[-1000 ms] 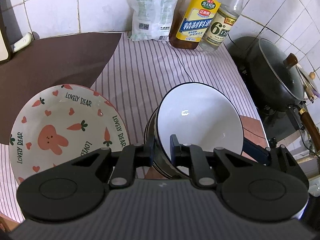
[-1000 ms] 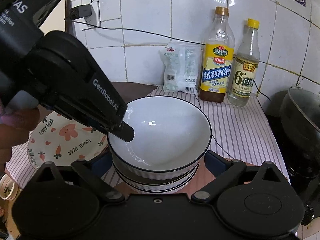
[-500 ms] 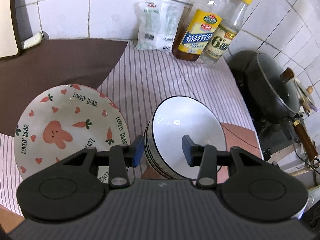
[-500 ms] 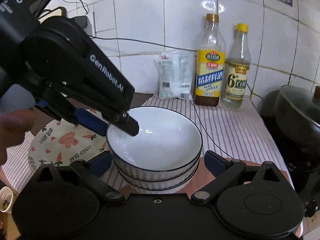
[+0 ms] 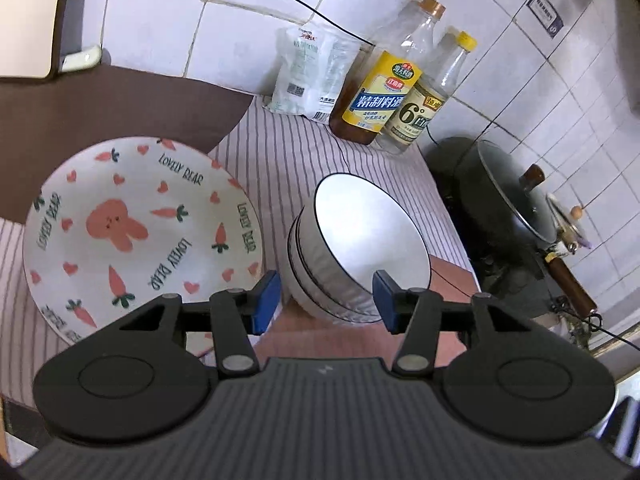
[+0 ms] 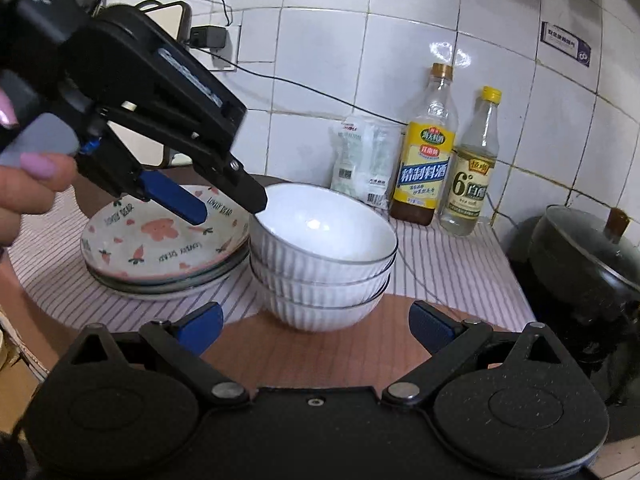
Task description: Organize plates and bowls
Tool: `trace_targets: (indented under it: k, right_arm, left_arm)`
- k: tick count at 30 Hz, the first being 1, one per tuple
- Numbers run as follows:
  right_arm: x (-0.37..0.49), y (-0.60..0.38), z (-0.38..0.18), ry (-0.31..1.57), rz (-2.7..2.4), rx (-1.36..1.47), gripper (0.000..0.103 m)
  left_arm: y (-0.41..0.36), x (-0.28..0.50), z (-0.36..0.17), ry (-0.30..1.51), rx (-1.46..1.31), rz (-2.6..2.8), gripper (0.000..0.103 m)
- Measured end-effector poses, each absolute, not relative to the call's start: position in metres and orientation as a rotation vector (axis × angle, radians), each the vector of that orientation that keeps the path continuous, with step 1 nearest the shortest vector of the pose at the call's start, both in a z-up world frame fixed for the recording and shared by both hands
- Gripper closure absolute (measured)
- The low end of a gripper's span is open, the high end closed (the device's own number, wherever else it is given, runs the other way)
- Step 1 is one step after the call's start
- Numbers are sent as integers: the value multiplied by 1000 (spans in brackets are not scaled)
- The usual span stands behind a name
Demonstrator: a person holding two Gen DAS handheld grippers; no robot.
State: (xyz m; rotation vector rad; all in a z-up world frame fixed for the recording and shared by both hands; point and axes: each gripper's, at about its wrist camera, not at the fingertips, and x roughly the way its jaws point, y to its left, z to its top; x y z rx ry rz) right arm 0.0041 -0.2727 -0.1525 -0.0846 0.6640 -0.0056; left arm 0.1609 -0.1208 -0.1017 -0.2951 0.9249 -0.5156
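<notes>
In the right wrist view, the stacked plates (image 6: 160,248) lie centre left on the striped surface (image 6: 452,272). The left gripper (image 6: 230,210) is opening above them, holding nothing. The bowl stack (image 6: 320,264) stands at centre, just beyond the right gripper (image 6: 316,326), whose fingers are spread empty.

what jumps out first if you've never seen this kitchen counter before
The stack of white bowls stands mid-counter on the striped cloth. Left of it lies the rabbit-and-carrot plate, topping a pile of plates. The left gripper hangs above both, jaws opening, holding nothing.
</notes>
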Motion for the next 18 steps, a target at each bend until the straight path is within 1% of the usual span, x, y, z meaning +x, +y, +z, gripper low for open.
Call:
trace_targets:
  k: [3,8,9,11,13,14,16,18]
  right_arm:
    - [7,-284,-166,655,3,-7,2]
    - [26,-297,-191,680,47,80,2]
    - [31,-297,-195,688,50,80,2]
    - [41,-298,-204,713,68,63,2]
    - [52,-296,-214,755,89,5,2]
    - [55,-296,-218,759,92,-19,2]
    - [59,-297,-222,732,95,-35,2]
    - [62,-302,-223,709,99,-4,2]
  left_arm:
    - [-122,158,-107,924,-301,-544,50]
    - [-131,166,-116,1012,-305,-571,49]
    - [-133,170,-118,1038,-319,-567,49]
    - [-134,175,-124,1073,-355,-574,45]
    - [-138,180,-126,1090,-357,-579,42]
    - [-141,182,-125,1085,-343,-576,41]
    - [-145,186,-125,1086,-323,-578,40]
    - [-144,193,-130,1125,-368,-584,40]
